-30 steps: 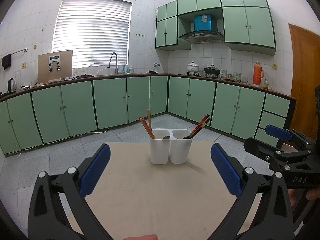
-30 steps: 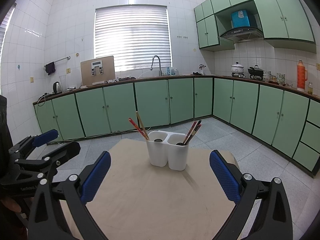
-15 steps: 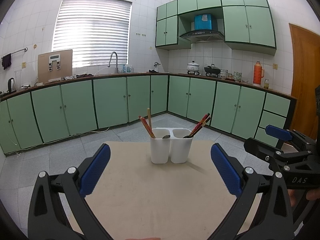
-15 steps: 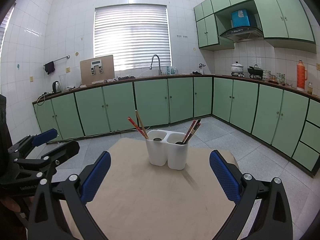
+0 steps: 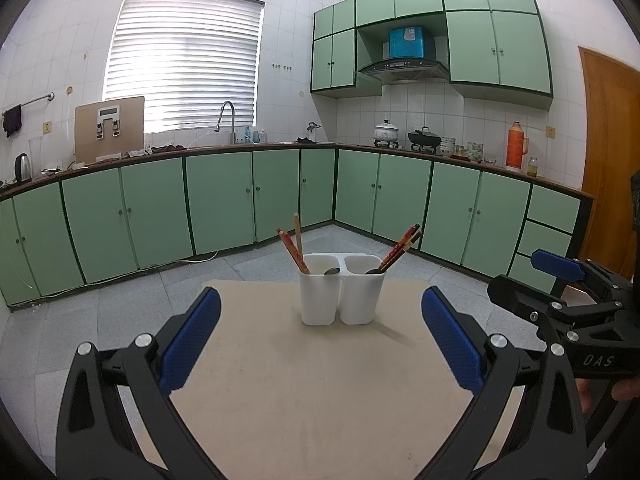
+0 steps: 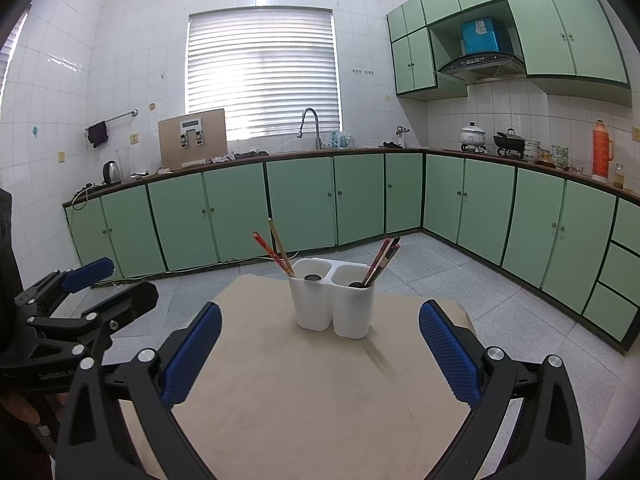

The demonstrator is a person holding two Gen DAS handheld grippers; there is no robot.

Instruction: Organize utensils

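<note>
A home kitchen: pale green cabinet doors [image 6: 300, 200] line two walls under a dark countertop, white tiles above, a curved steel sink tap [image 6: 310, 126] before a slatted window blind [image 6: 264, 72], a black range hood [image 5: 402, 70] over lidded pots [image 5: 386, 131].

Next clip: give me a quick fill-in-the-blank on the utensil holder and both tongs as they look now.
The white holder has ___ compartments.
Both the left tongs and right tongs are ___, holding nothing.
The chopsticks in the left compartment lean toward the ___.
The holder stands on a ___ table.

Missing words: two; open; left; beige
</note>
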